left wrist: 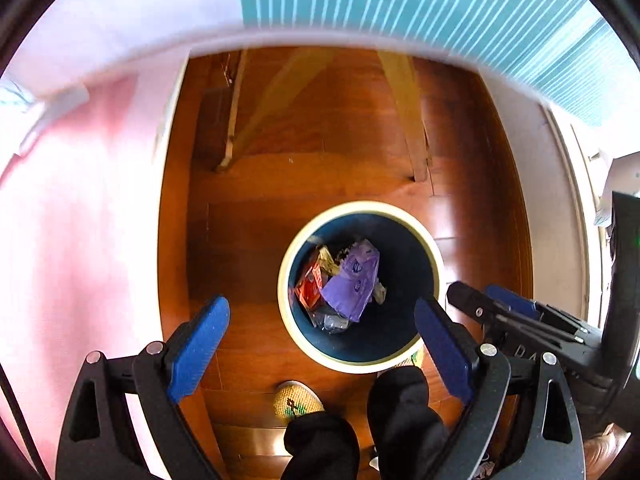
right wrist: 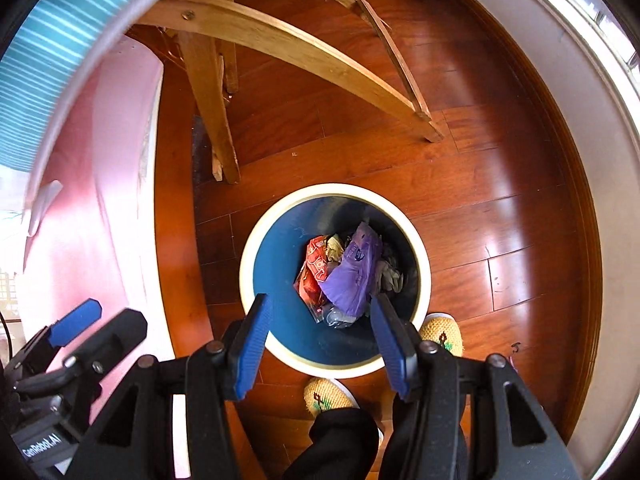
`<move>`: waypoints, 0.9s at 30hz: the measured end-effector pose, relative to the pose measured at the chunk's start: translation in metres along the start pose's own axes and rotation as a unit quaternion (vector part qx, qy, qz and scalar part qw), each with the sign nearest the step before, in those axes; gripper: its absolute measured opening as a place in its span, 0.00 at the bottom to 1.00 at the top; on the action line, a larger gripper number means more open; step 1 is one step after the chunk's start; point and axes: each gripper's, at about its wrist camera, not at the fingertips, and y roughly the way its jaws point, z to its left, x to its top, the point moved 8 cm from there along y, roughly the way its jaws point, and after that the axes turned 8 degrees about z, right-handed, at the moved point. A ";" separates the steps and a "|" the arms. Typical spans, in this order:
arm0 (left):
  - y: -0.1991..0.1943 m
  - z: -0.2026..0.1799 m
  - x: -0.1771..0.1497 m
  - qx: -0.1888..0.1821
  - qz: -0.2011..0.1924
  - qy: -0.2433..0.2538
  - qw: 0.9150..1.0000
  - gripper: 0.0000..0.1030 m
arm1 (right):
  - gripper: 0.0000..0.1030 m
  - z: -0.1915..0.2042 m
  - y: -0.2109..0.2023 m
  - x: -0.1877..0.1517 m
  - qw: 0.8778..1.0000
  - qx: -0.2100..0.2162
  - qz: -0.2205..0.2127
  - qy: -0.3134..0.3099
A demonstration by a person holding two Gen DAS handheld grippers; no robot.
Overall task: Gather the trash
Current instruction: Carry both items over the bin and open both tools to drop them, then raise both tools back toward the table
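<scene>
2 tools (left wrist: 322, 344) (right wrist: 320, 344) open, 1 bin (left wrist: 288, 268), 2 slippers (right wrist: 442, 336)

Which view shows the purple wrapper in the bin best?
The right wrist view: the purple wrapper lies near the middle of the frame, larger, between the open right tool's fingers. The left wrist view shows the same wrapper smaller, inside the bin.

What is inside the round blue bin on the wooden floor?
Inside the bin lie a purple plastic bag, a red-orange wrapper, crumpled pale paper and clear plastic. Anything beneath this pile, and the bin's bottom, is covered.
</scene>
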 end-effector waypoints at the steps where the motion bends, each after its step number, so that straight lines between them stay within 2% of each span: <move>1: -0.007 -0.001 0.000 0.001 -0.003 -0.001 1.000 0.90 | 0.50 0.001 -0.006 -0.001 1.000 -0.001 -0.001 0.000; 9: -0.083 -0.008 0.004 0.015 -0.024 0.004 1.000 0.90 | 0.50 0.024 -0.073 -0.009 1.000 -0.003 -0.007 -0.010; 13: -0.132 -0.010 0.005 0.020 -0.042 0.009 0.999 0.90 | 0.50 0.039 -0.119 -0.013 0.999 -0.016 -0.030 -0.021; 18: -0.201 -0.014 0.004 0.028 -0.075 0.021 0.997 0.90 | 0.50 0.057 -0.180 -0.022 0.998 -0.010 -0.051 -0.024; 22: -0.269 -0.016 0.005 0.037 -0.120 0.029 0.992 0.90 | 0.50 0.071 -0.231 -0.029 0.997 -0.005 -0.070 -0.019; 27: -0.349 -0.014 0.009 0.055 -0.194 0.033 0.979 0.90 | 0.50 0.088 -0.292 -0.033 0.993 0.000 -0.110 -0.030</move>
